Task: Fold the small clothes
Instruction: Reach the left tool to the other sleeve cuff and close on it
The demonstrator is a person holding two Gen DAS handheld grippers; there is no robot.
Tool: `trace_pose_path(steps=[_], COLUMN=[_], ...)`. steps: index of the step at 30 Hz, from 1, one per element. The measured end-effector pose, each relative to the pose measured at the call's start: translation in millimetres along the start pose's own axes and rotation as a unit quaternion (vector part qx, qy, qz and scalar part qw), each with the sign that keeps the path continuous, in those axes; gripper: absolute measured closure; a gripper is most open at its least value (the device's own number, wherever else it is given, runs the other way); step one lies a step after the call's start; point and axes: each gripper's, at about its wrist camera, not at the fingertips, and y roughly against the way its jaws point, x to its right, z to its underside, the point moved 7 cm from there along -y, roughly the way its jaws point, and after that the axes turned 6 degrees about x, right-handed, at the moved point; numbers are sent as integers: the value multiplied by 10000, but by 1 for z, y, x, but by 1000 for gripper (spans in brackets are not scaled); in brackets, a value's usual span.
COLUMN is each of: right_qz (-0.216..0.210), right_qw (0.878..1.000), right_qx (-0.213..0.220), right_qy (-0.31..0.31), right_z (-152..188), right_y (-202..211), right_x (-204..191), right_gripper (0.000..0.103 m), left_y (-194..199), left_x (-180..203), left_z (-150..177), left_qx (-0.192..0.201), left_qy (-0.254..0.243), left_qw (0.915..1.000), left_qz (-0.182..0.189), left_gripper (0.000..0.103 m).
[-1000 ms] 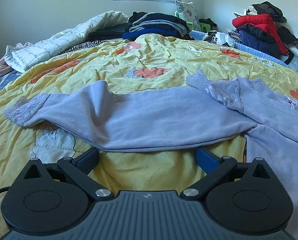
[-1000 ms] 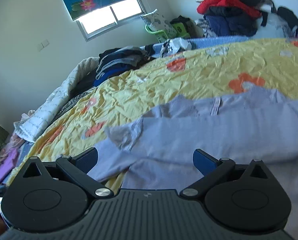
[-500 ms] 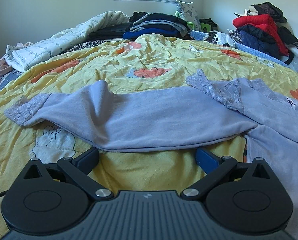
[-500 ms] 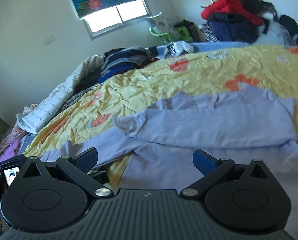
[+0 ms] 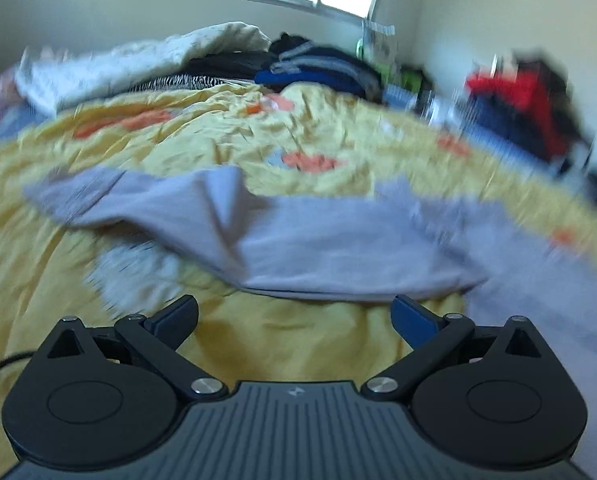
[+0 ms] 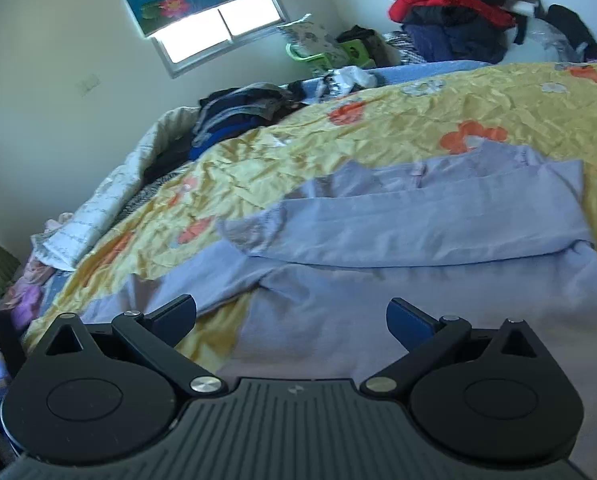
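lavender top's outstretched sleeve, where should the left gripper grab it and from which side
Probably the cuff end of the lavender sleeve, approached from the near edge. The sleeve lies flat across the yellow quilt with its cuff free at the far left, so lifting there would carry the whole sleeve over the lavender top. The left gripper is open, short of the cloth.

The left tool (image 5: 294, 314) stands wide open over a bare strip of yellow bedspread (image 5: 282, 344), with nothing between its fingers and the near edge of the lavender garment (image 5: 338, 252) just ahead. The right tool (image 6: 291, 316), also spread apart, hangs over that garment (image 6: 418, 280), with open bedspread (image 6: 378, 136) beyond. Piled clothes (image 6: 450, 16) and a rolled white quilt (image 6: 110, 200) block the bed's far edges.
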Motion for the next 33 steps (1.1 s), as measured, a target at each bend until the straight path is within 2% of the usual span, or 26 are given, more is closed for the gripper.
trace_pose_path(steps=[2, 4, 8, 9, 10, 13, 14, 16, 19, 22, 24, 25, 26, 27, 28, 29, 30, 31, 33], right_qz=[16, -48, -101, -108, -107, -71, -54, -26, 23, 29, 26, 30, 36, 45, 51, 55, 67, 84, 110], right_qw=[9999, 9995, 9995, 9995, 9996, 9997, 9998, 9998, 9997, 9996, 9995, 9995, 9995, 9995, 9995, 9995, 9995, 9995, 9995], right_qx=[-68, -167, -258, -266, -262, -213, -207, -205, -223, -278, -302, -308, -307, -305, -302, -298, -299, -297, -281], right_qy=[-139, -266, -144, -93, -63, -7, -7, -7, -18, -46, -28, -18, -22, -40, -60, -75, -83, -86, -76], right_z=[3, 7, 15, 15, 15, 13, 12, 11, 12, 14, 15, 16, 16, 16, 16, 15, 15, 15, 14], right_y=[-5, -11, -15, -15, -14, -12, -12, -11, -13, -16, -17, -18, -18, -18, -18, -18, -18, -18, -17], right_x=[7, 9, 2, 0, -1, -2, -1, 1, 4, 6, 6, 6, 7, 8, 9, 10, 12, 13, 16], right_gripper=[1, 1, 1, 1, 1, 1, 1, 1, 1, 1, 1, 1, 1, 1, 1, 1, 1, 1, 1], left_y=[12, 15, -2, -9, -17, -39, -44, -50, -61, -71, -77, -76, -78, -76, -79, -82, -85, -85, -80], left_x=[-23, -45, -81, -87, -94, -115, -118, -120, -129, -136, -138, -140, -141, -145, -146, -146, -144, -141, -129], left_z=[-11, -26, -46, -46, -45, -34, -36, -45, -52, -62, -67, -68, -70, -70, -68, -66, -65, -64, -70], left_qx=[62, 78, -37, -92, -117, -47, -29, 112, 68, 182, 242, 288, 323, 327, 305, 281, 224, 185, 376], left_qy=[588, 1180, 2363, 2599, 2911, 4080, 4138, 3965, 4033, 3908, 3939, 3920, 3823, 3763, 3747, 3787, 3754, 3623, 2964], left_qw=[9980, 9922, 9679, 9617, 9523, 9053, 9025, 9105, 9090, 9156, 9144, 9157, 9212, 9246, 9259, 9243, 9257, 9311, 9541], left_qz=[234, 394, 851, 869, 903, 1180, 1189, 1167, 1053, 926, 896, 834, 648, 497, 378, 385, 417, 382, 201], left_gripper=[0, 0, 0, 0, 0, 0, 0, 0, 0, 1, 4, 17, 30, 55, 71, 78, 91, 95, 96])
